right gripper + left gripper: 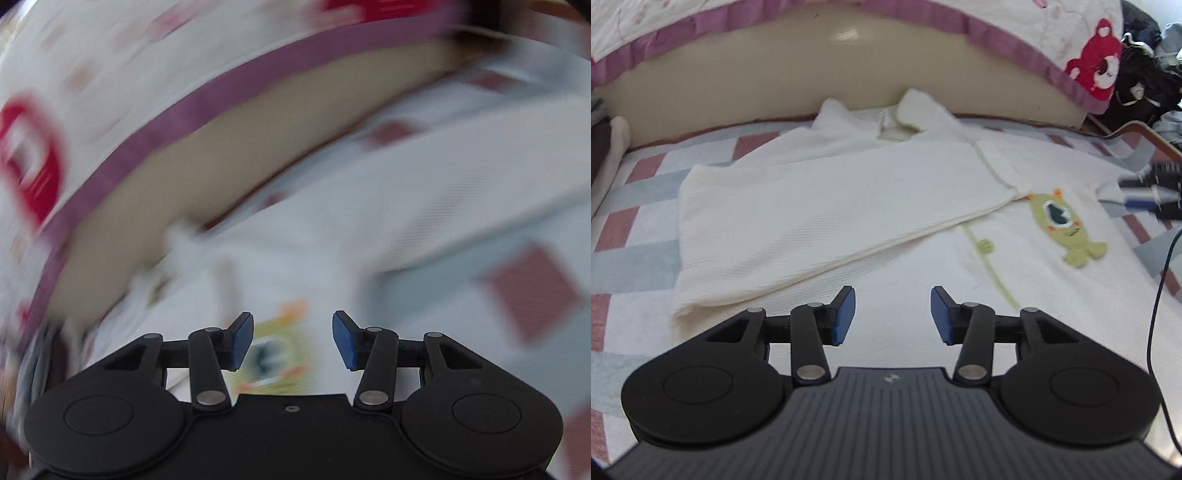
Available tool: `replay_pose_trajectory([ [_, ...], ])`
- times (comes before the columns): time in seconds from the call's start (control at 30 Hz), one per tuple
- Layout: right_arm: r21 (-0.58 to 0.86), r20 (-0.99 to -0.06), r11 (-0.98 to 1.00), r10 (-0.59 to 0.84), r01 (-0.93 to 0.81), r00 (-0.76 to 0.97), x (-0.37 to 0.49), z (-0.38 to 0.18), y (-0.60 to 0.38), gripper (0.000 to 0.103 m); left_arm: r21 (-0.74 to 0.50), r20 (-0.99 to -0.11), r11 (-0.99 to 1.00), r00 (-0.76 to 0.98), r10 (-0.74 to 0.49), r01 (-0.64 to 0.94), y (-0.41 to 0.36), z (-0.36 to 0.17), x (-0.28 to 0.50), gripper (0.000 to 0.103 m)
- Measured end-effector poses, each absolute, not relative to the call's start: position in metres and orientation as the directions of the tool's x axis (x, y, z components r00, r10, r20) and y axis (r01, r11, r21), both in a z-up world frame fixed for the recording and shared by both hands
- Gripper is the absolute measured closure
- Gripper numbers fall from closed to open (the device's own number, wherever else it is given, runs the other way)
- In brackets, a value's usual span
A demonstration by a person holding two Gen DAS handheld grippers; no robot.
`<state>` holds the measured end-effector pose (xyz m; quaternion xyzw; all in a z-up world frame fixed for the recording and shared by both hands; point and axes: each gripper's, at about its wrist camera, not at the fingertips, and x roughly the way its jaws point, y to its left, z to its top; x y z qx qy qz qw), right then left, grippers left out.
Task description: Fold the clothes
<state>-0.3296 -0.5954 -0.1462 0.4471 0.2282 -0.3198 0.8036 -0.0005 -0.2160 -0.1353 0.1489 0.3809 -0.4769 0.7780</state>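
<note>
A cream-white child's garment (831, 206) lies flat on the bed, its left part folded over the middle. A green one-eyed monster patch (1063, 225) sits on its right side, and the collar (901, 125) points to the headboard. My left gripper (893, 314) hovers open over the garment's near hem, with nothing between its blue pads (844, 317). The right wrist view is heavily blurred; there my right gripper (293, 341) is open above the same garment (424, 206), with the monster patch (275, 354) between and below its fingers. The right gripper also shows blurred at the left wrist view's right edge (1152, 195).
The bed has a checked cover (628, 221) in white, pink and pale blue. A beige headboard (775, 74) with a purple-trimmed blanket (1071, 48) draped over it stands behind. Dark clothes (1145, 81) are piled at the far right. A black cable (1160, 295) runs along the right side.
</note>
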Motion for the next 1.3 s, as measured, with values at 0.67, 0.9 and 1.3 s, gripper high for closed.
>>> replay_pose_trajectory([
  [0.67,0.460,-0.711,0.160,-0.522,0.873,0.470,-0.469,-0.189,-0.747,0.040,0.054,-0.747,0.489,0.360,-0.559,0.871,-0.384,-0.106,-0.130,0.062],
  [0.9,0.425,-0.665,0.228,-0.578,0.876,0.473,-0.460,-0.196,-0.773,0.022,0.050,-0.746,0.314,0.244,-0.620,0.948,-0.511,-0.132,-0.194,0.062],
  [1.3,0.166,-0.536,0.326,-0.762,0.931,0.363,-0.449,-0.161,-0.778,0.101,-0.099,-0.801,0.403,0.167,-0.575,0.910,-0.499,-0.184,-0.174,0.060],
])
